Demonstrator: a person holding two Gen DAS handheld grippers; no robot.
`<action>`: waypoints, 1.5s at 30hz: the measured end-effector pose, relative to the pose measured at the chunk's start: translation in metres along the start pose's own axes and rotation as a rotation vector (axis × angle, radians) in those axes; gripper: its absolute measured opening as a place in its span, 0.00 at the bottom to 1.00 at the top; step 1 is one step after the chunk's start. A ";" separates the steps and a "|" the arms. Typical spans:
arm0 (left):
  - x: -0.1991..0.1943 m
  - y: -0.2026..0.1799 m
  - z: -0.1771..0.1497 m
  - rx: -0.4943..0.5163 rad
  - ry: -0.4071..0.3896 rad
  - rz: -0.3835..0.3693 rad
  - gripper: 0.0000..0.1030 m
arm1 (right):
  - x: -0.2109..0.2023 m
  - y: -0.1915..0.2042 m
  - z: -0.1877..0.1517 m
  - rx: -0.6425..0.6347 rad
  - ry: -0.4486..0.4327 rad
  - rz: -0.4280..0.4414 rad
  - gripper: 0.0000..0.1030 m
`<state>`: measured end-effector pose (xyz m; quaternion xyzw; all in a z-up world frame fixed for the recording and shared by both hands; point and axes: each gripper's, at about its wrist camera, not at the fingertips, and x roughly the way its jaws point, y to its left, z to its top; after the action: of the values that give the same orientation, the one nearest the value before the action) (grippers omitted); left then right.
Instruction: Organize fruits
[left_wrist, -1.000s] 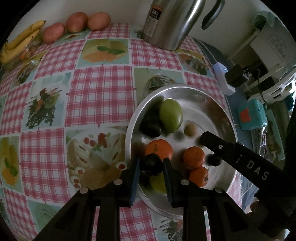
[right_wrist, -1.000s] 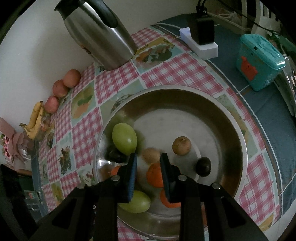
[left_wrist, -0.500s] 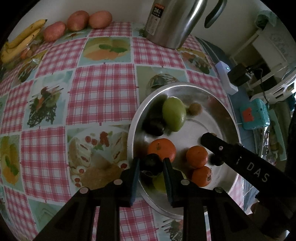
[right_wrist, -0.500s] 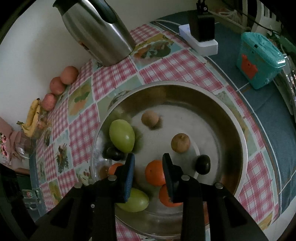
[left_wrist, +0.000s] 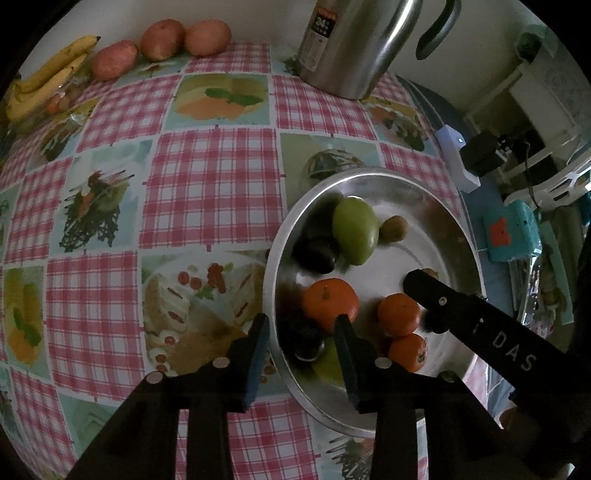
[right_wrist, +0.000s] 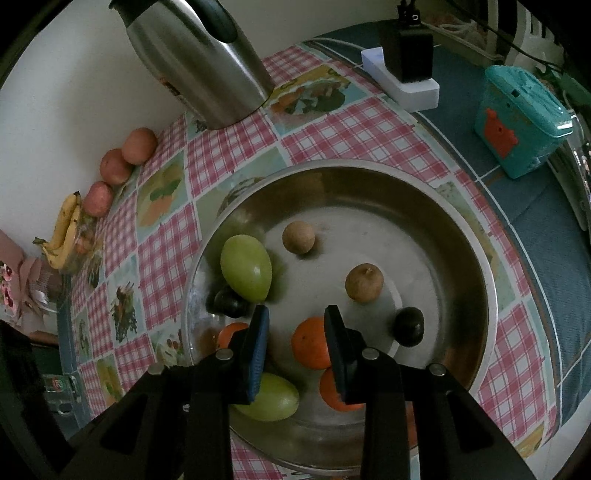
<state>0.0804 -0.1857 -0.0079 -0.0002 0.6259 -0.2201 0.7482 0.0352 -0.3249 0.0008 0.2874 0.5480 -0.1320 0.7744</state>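
Note:
A steel bowl (left_wrist: 369, 173) (right_wrist: 369, 163) on the checked tablecloth holds green mangoes (left_wrist: 354, 230) (right_wrist: 245, 267), oranges (left_wrist: 330, 301) (right_wrist: 308, 343), small brown fruits (right_wrist: 298, 236) and dark plums (right_wrist: 408, 326). My left gripper (left_wrist: 302, 325) hangs over the bowl's near-left rim and its jaws are opening. A dark plum (left_wrist: 301, 338) lies in the bowl between the fingers, with neither pad pressing on it. My right gripper (right_wrist: 295, 314) hovers over the bowl's middle, slightly open, with nothing between its pads. One of the right gripper's fingers (left_wrist: 443, 302) also shows in the left wrist view.
A steel thermos jug (left_wrist: 351, 44) (right_wrist: 199, 62) stands at the back of the table. Three reddish fruits (left_wrist: 162, 38) and bananas (left_wrist: 44, 77) lie along the far left edge. A white power strip (right_wrist: 400, 81) and a teal box (right_wrist: 521, 118) sit to the right.
The left jaws have parted and the dark plum has dropped from between the pads into the bowl. A small brown fruit rolled from the right gripper toward the bowl's far side.

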 end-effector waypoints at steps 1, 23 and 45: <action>-0.001 0.001 0.001 -0.004 -0.003 0.001 0.39 | 0.000 0.000 0.000 -0.002 0.001 0.000 0.31; -0.017 0.087 0.011 -0.262 -0.074 0.153 0.90 | 0.004 0.029 -0.007 -0.129 0.020 -0.047 0.34; -0.051 0.106 -0.015 -0.243 -0.182 0.448 1.00 | 0.002 0.070 -0.044 -0.329 -0.034 -0.127 0.93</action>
<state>0.0953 -0.0687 0.0068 0.0289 0.5624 0.0285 0.8259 0.0386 -0.2428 0.0096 0.1193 0.5661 -0.0938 0.8103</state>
